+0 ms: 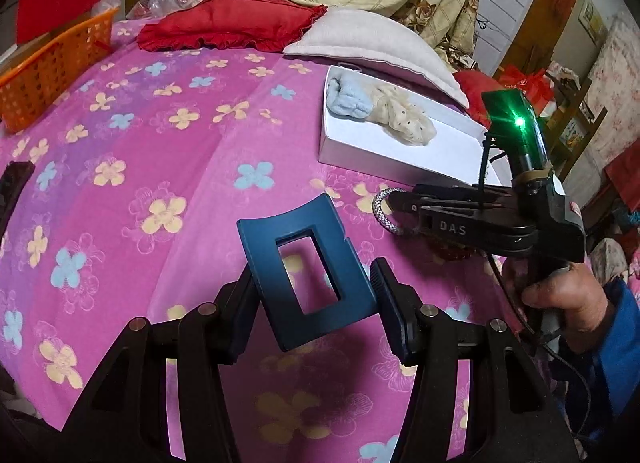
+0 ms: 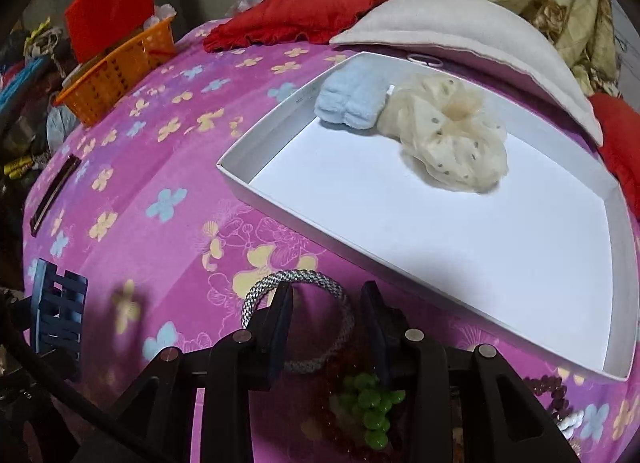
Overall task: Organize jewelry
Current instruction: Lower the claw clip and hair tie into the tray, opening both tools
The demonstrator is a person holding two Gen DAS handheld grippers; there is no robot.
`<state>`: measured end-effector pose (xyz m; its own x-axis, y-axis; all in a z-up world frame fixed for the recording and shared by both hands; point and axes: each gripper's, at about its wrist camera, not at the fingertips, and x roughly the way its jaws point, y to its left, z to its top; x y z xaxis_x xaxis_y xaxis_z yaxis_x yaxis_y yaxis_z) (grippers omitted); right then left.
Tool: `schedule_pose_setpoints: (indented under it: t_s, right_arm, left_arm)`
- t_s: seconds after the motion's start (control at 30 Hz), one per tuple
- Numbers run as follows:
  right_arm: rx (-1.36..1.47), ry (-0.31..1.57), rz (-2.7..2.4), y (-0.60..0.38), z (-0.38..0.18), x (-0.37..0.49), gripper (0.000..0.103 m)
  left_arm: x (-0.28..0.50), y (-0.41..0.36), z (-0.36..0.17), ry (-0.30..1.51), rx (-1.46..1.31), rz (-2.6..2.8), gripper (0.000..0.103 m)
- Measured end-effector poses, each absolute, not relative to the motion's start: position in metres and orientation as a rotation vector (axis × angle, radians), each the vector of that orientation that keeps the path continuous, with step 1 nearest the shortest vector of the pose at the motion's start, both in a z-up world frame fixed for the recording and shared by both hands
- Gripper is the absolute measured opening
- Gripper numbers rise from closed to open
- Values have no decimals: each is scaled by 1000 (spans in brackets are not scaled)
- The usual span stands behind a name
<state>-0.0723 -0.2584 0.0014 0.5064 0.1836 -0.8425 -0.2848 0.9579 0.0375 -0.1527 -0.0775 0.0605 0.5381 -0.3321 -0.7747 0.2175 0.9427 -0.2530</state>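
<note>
Left hand-held gripper (image 1: 312,295) clamped; right hand-held gripper (image 2: 326,317) apparently gripping.

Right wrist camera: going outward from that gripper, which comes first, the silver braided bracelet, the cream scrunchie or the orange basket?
1. Silver braided bracelet: right at the right gripper, looped around one finger.
2. Cream scrunchie: farther on, in the white tray, beside the pale blue fluffy piece.
3. Orange basket: farthest, at the bed's far left edge.

Matt plastic clip (image 1: 308,275), braided glittery bracelet (image 2: 298,319), perhaps cardboard tray (image 2: 440,239).
</note>
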Motion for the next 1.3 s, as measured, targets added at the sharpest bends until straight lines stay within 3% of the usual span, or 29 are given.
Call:
schedule_pose_setpoints:
  t_s: [0.03,0.1,0.73,0.93,1.3]
  right_arm:
    - [-123,995,281,-256,1,-74,14]
    - [-121,993,289,-251,2,-77,7]
    - [109,802,188,-328,90,-108,6]
    - [168,835,123,-354,76,-76,6]
    - [308,928,122,-364,25,-23,6]
  left_arm:
    - [-153,-77,60,950,-135,-327,54]
    - [-153,-76,58,952,-141,-324,54]
    - [-141,-100,107,896,-105,-406,54]
    - [-78,-140,113,920,-40,-448,54]
    - [17,-169,55,1038,14,-377,54]
